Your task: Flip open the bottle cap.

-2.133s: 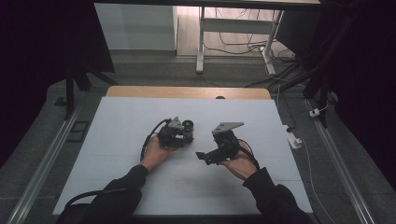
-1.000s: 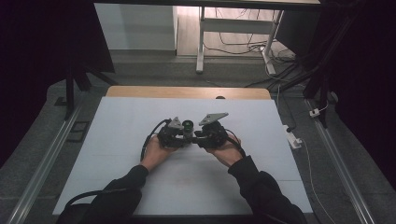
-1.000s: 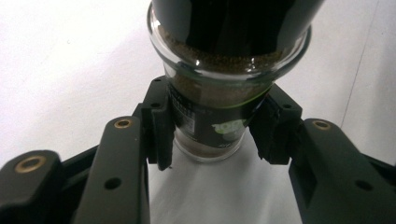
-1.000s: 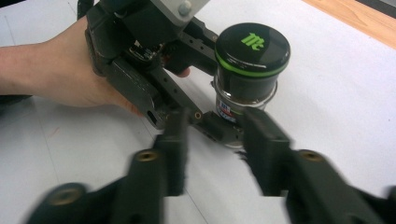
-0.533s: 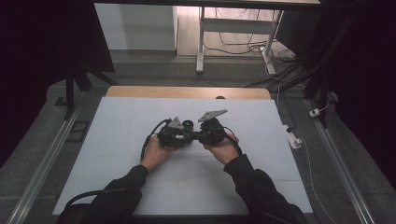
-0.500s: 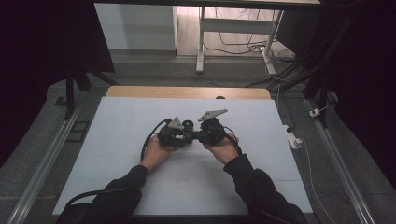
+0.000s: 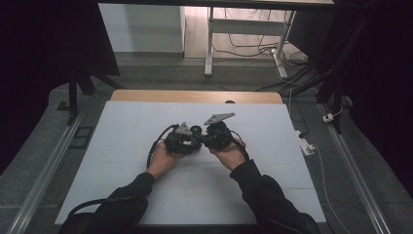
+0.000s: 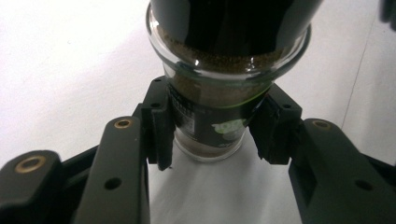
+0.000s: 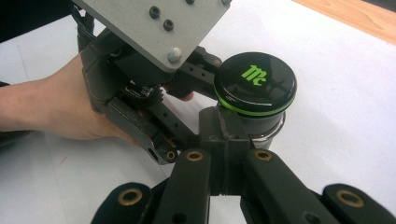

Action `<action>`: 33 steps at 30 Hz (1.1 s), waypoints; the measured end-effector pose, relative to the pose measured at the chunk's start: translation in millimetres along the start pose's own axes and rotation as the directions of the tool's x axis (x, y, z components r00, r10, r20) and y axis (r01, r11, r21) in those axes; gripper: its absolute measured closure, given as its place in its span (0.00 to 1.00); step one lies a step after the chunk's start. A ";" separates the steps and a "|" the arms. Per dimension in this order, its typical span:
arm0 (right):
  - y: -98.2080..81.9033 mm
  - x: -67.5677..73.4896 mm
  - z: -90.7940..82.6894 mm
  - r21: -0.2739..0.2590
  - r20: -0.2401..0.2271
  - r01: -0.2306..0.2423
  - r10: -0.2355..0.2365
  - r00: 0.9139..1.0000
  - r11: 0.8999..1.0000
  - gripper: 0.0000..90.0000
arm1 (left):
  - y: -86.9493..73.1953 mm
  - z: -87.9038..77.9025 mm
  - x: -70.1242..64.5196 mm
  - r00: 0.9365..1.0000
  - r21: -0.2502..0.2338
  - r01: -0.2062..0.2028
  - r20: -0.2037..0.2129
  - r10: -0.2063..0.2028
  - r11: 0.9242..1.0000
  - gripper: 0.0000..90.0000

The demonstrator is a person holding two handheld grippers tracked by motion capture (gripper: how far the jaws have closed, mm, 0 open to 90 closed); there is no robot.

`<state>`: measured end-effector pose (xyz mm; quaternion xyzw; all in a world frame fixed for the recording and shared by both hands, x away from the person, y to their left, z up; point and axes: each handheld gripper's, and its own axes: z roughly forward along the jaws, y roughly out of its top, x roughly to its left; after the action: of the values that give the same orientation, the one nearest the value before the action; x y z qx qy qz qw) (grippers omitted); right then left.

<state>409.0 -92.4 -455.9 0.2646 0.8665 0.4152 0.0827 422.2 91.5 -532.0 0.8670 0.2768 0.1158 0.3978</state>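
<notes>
Left gripper view: glass jar [image 8: 215,126] at table centre was pinched at narrow base by left gripper [image 8: 215,130]. Right gripper [image 9: 219,135] was pressed together beside black lid [image 9: 255,83]. Glass judged rigid, slippery, breakable; lid rim judged best hold.

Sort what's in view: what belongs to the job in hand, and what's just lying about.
In the job:
- glass jar of brown granules, clamped by the left tool
- its black lid with green logo
- right tool, shut, pressed up against the jar just below the lid

Lying about:
- white power strip beside the table
- cables on the floor
</notes>
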 end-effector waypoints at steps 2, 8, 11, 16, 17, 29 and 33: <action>1.0 -0.7 -1.4 -0.012 0.001 -0.012 0.012 1.000 1.000 1.00 | 0.1 -0.3 0.3 1.000 0.005 -0.006 0.000 0.006 1.000 0.60; 4.5 -4.5 -6.1 -0.027 0.005 -0.023 0.023 1.000 0.999 1.00 | -0.2 0.0 0.4 1.000 0.000 0.000 0.002 0.000 1.000 0.60; 5.4 -5.3 -5.7 -0.031 0.001 -0.022 0.022 1.000 0.999 1.00 | -0.3 0.1 0.5 1.000 -0.002 0.001 0.003 -0.001 1.000 0.60; 8.4 -5.8 -6.1 -0.036 0.002 -0.022 0.022 1.000 0.999 1.00 | -0.4 0.1 0.5 1.000 -0.002 0.003 0.003 -0.003 1.000 0.60; 9.0 -6.1 -6.2 -0.038 0.003 -0.021 0.022 1.000 0.999 1.00 | -0.3 0.1 0.6 1.000 -0.002 0.002 0.003 -0.002 1.000 0.60; 15.9 -12.2 -6.8 -0.056 0.018 -0.021 0.022 1.000 0.998 1.00 | -0.3 0.2 0.1 1.000 -0.001 0.001 0.001 -0.001 1.000 0.60; 19.9 -14.6 -7.1 -0.064 0.024 -0.024 0.026 0.999 0.998 1.00 | -0.4 0.3 0.0 1.000 -0.003 0.003 0.001 -0.003 1.000 0.60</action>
<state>426.5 -94.6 -437.3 0.2778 0.8482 0.4404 0.0966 422.2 91.6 -532.4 0.8661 0.2776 0.1153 0.3994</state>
